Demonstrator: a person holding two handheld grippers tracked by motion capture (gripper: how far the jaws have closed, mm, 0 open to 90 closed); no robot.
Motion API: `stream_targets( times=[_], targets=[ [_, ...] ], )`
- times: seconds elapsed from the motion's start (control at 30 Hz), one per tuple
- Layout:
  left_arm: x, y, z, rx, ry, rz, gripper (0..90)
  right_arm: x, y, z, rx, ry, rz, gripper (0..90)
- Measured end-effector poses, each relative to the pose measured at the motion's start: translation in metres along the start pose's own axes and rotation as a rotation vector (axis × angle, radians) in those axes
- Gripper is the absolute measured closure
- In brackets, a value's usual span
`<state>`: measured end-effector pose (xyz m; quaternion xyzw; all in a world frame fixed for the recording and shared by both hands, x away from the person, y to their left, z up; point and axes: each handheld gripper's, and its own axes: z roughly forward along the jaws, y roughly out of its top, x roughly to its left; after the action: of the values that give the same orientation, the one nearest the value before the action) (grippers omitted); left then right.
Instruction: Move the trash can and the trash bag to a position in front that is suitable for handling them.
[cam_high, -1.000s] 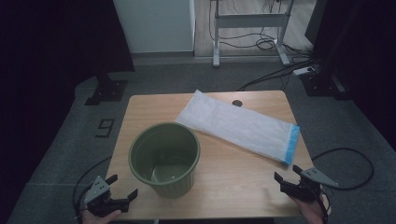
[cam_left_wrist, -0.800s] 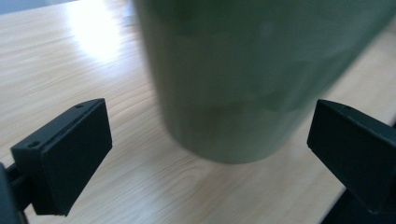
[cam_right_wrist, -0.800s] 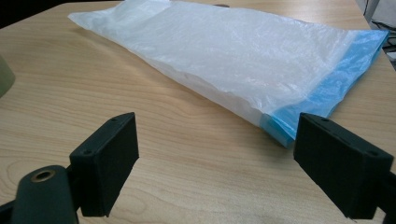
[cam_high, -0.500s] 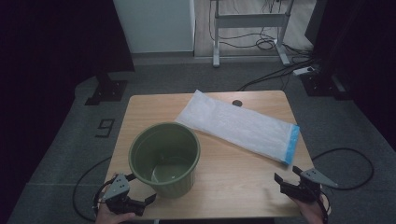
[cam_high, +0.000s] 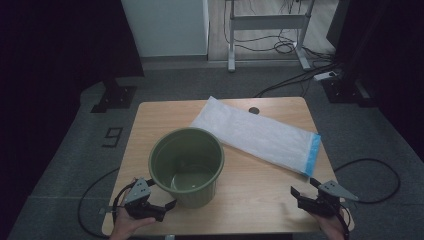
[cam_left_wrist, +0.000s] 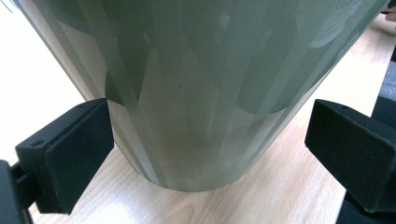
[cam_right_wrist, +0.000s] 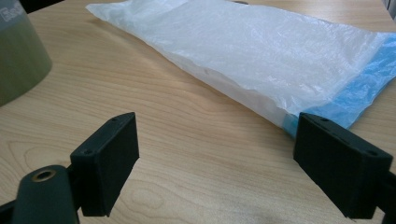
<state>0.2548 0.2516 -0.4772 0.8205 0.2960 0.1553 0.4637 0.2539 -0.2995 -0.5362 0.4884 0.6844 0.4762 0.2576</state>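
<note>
Green plastic bucket (cam_high: 186, 166) stands upright at the table's near left, and the left gripper (cam_high: 150, 204) sits low beside its base with jaws spread around the wall, probably to steady it. Farther right lies a flat translucent white bag with a blue edge (cam_high: 260, 136), mouth toward the right gripper (cam_high: 314, 192), whose jaws gape apart, grasping nothing, seemingly poised for that edge.

Left gripper (cam_high: 162, 199) apparently touching green bin (cam_high: 187, 165).
</note>
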Motion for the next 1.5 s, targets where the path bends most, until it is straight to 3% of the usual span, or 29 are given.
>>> stream_targets(
  times=[0.37, 0.6, 1.23, 1.37, 1.5],
  targets=[
    [-0.005, 0.016, 0.033, 0.030, -0.008, 0.025, 3.3, -0.001, 0.000, -0.001, 0.003, 0.005, -0.008, 13.9],
    [-0.009, 0.026, 0.045, 0.036, -0.003, 0.030, 3.9, -0.002, 0.001, -0.006, -0.012, 0.002, 0.005, 14.1],
    [-0.014, 0.053, 0.078, 0.041, -0.048, 0.024, 5.0, 0.003, -0.001, -0.001, 0.011, 0.017, -0.014, 14.1],
    [-0.017, 0.054, 0.080, 0.047, -0.039, 0.028, 5.1, 0.003, -0.001, -0.001, 0.013, 0.018, -0.017, 14.1],
    [-0.017, 0.045, 0.072, 0.062, 0.009, 0.014, 5.9, 0.003, -0.001, -0.002, 0.015, 0.010, -0.022, 14.1]
  ],
)
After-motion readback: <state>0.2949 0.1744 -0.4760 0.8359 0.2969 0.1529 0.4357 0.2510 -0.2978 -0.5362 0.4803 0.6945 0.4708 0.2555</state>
